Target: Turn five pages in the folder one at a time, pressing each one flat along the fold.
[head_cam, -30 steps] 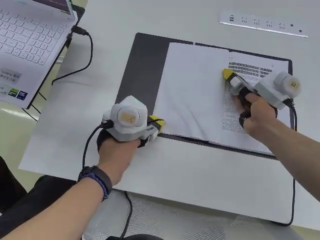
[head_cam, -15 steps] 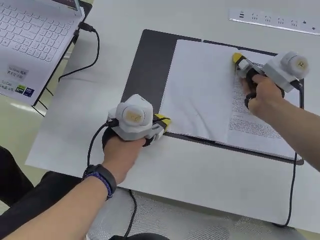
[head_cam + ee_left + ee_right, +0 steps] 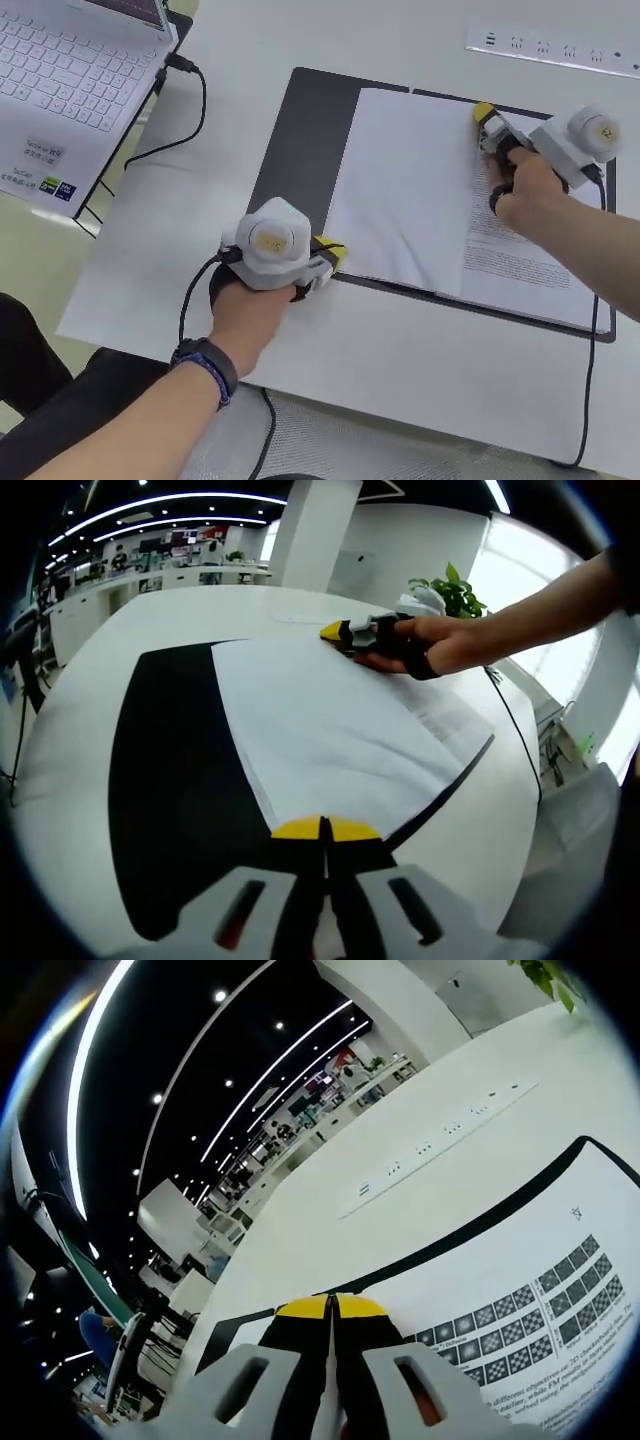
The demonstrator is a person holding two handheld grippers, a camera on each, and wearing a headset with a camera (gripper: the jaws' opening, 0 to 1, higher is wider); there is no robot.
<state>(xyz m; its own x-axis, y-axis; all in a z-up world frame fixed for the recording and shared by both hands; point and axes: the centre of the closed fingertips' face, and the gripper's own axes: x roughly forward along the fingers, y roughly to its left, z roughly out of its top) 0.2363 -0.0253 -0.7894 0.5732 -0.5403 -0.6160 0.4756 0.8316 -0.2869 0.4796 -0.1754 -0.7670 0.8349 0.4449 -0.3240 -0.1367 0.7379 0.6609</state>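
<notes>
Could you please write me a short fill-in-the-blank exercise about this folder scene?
The folder lies ___ on the table.
The left gripper rests at the white page's near ___ corner.
The right gripper has its jaws ___.
The black cable runs to the ___.
Missing words: open, left, shut, laptop.

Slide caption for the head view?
Left gripper at the near corner of the blank page; right gripper pressing the open folder at the top of the fold.

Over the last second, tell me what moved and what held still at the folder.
The right gripper, jaws shut, slid along the fold to its far end. The left gripper stayed shut at the near corner of the turned page; the folder kept its place.
</notes>
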